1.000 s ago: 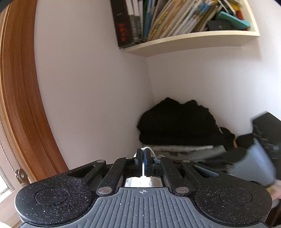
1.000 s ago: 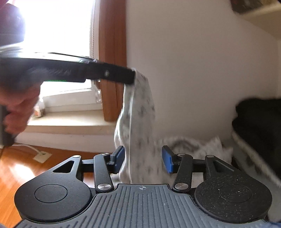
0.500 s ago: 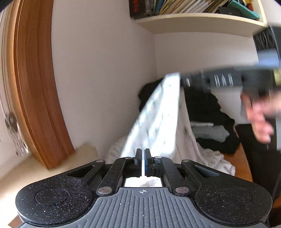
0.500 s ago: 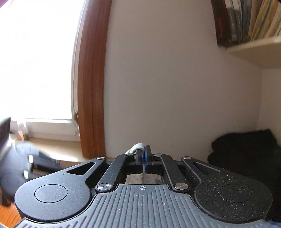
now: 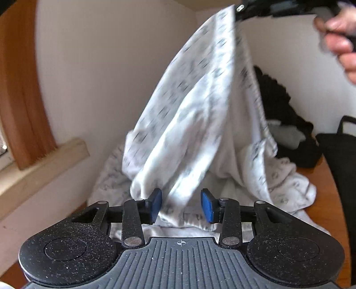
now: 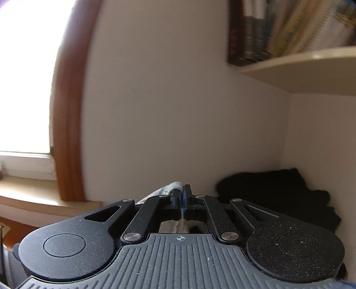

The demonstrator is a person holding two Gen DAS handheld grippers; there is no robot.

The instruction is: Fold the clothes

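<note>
A white garment with a grey print (image 5: 200,115) hangs in a tall peak over the wooden table (image 5: 322,200). Its top edge is pinched by my right gripper (image 5: 239,10), held by a hand (image 5: 336,37) at the upper right of the left wrist view. My left gripper (image 5: 181,207) is low in front, its jaws opening, with a lower fold of the garment between the blue pads (image 5: 208,209) but not pressed. In the right wrist view my right gripper (image 6: 183,200) is shut on a bit of the white garment (image 6: 172,186).
A pile of folded dark clothes (image 5: 287,124) (image 6: 280,195) sits in the wall corner. More white printed cloth (image 5: 287,184) lies crumpled on the table. A wooden window frame (image 5: 20,89) and sill (image 5: 40,164) are left. A bookshelf (image 6: 296,64) hangs above.
My left gripper has sunk and let go of the garment, its jaws now apart. My right gripper, open a second ago, has shut on the garment and lifted it up.
</note>
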